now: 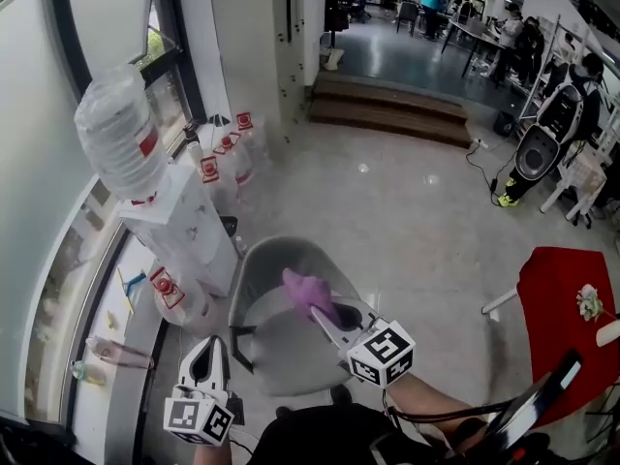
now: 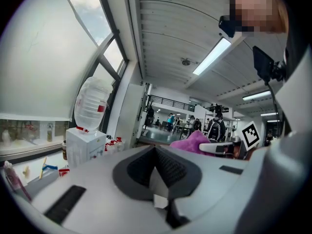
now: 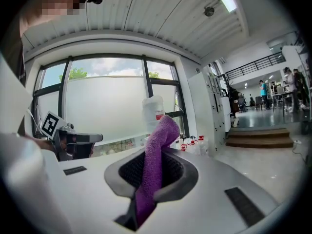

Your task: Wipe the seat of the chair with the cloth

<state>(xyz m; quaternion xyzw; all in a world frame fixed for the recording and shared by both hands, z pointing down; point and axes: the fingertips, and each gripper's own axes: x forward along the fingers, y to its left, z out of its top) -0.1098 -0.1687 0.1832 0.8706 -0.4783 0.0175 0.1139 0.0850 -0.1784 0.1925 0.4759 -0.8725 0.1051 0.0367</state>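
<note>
The grey chair (image 1: 276,347) stands just below me, its seat facing up. A purple cloth (image 1: 307,292) hangs bunched above the seat's back part. My right gripper (image 1: 325,322) is shut on the cloth, which sticks up between its jaws in the right gripper view (image 3: 157,160). Off the chair's left edge, my left gripper (image 1: 209,343) is shut with nothing in it; its pads meet in the left gripper view (image 2: 156,154). That view also catches the cloth (image 2: 191,143) off to the right.
A white water dispenser (image 1: 184,231) with a big bottle (image 1: 118,132) stands close to the chair's left, by the window. Spare water bottles (image 1: 229,151) sit behind it. A red-covered table (image 1: 564,323) is at the right, and steps (image 1: 392,107) rise at the far end.
</note>
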